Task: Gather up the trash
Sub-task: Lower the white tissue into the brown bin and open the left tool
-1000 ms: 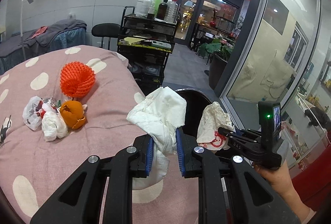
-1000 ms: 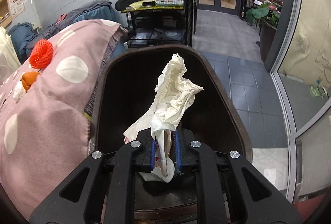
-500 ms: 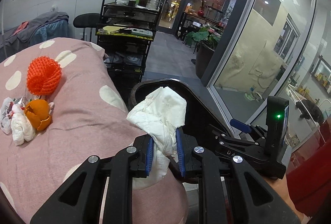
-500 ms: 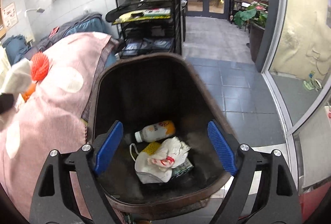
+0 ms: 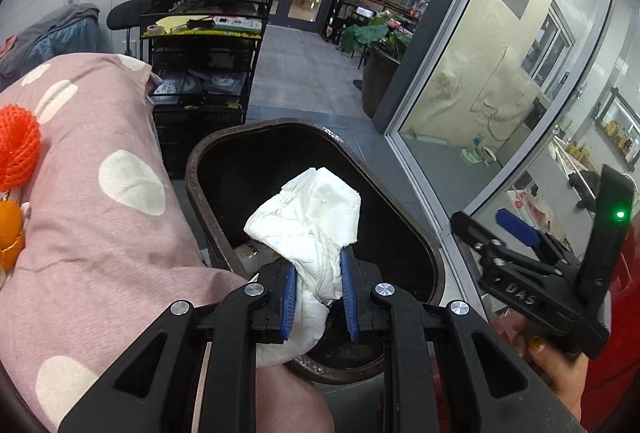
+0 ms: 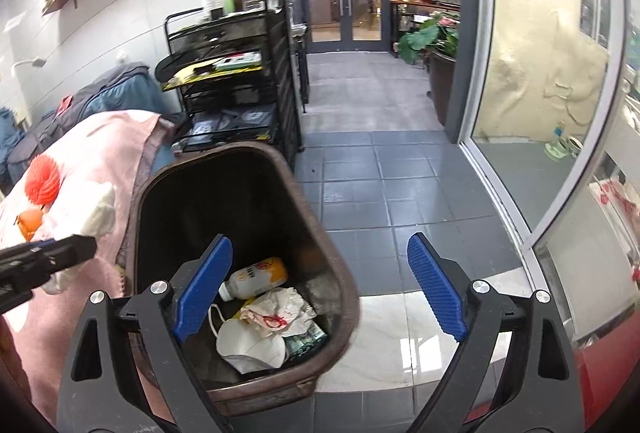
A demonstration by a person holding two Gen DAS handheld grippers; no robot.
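Right tool [image 6: 320, 285]: jaws just opened wide, empty (wrapper [image 6: 276, 313] now in bin [image 6: 340, 273]). Left tool [image 5: 318, 293]: clamps tissue [image 5: 312, 221] over bin, next to drop.

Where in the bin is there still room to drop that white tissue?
The far part of the bin, behind the bottle, is bare and dark. The near end is crowded: bottle, crumpled paper and mask. The left tool holds the tissue over it.
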